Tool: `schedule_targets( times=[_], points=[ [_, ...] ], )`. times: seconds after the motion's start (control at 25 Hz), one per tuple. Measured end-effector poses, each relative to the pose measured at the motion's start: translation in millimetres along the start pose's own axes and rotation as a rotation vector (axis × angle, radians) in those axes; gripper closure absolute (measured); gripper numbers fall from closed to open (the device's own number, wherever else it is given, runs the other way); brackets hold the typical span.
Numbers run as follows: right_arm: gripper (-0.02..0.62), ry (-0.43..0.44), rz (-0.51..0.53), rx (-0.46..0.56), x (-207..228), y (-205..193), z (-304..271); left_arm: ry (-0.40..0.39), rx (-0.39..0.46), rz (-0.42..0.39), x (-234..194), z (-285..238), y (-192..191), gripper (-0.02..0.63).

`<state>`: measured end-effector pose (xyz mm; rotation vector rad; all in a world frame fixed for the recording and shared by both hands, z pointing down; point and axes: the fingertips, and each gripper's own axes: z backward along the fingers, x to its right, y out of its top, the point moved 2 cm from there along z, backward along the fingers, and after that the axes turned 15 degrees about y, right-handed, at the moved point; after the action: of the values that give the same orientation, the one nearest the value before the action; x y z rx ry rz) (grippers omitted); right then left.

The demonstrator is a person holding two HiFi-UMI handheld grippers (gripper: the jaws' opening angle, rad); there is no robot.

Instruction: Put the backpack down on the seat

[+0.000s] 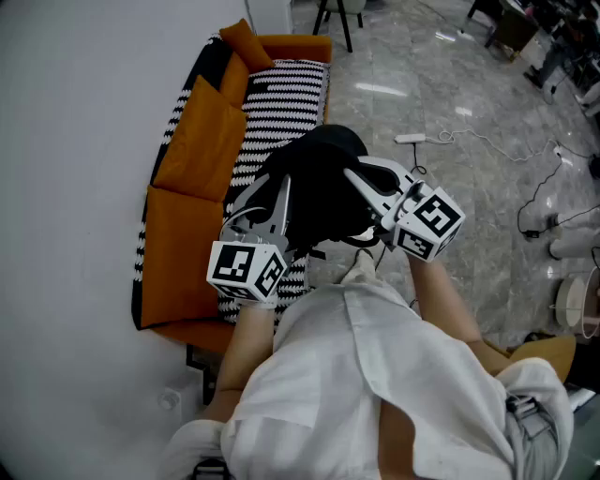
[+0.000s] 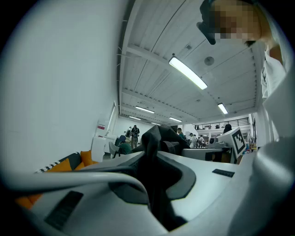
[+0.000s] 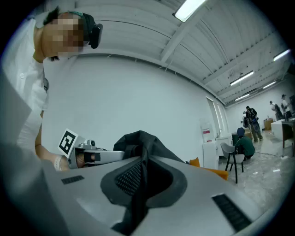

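A black backpack [image 1: 319, 192] hangs in the air over the near end of the sofa seat [image 1: 286, 94], which has a black-and-white striped cover. My left gripper [image 1: 279, 192] grips it from the left and my right gripper [image 1: 359, 180] from the right. In the left gripper view the left gripper [image 2: 152, 154] is shut on a fold of the black backpack [image 2: 161, 138]. In the right gripper view the right gripper [image 3: 140, 168] is shut on a black strap of the backpack [image 3: 138, 140]. The bag's lower part is hidden behind the grippers and my body.
The orange sofa's back cushions [image 1: 202, 141] lie against the white wall at the left. A power strip [image 1: 410, 139] with cables lies on the marble floor to the right. Black stand legs [image 1: 337, 23] rise beyond the sofa's far end. Several people [image 3: 244, 138] are far off.
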<state>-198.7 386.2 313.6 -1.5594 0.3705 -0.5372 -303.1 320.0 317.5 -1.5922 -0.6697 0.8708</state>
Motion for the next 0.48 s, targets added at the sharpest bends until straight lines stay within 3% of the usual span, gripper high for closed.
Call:
schedule_targets(
  times=[0.48],
  points=[
    [0.568,0.017,0.015,-0.012,-1.4,-0.1,-10.7,-0.002,0.008,0.008,-9.5,1.3,1.0,0.563]
  ],
)
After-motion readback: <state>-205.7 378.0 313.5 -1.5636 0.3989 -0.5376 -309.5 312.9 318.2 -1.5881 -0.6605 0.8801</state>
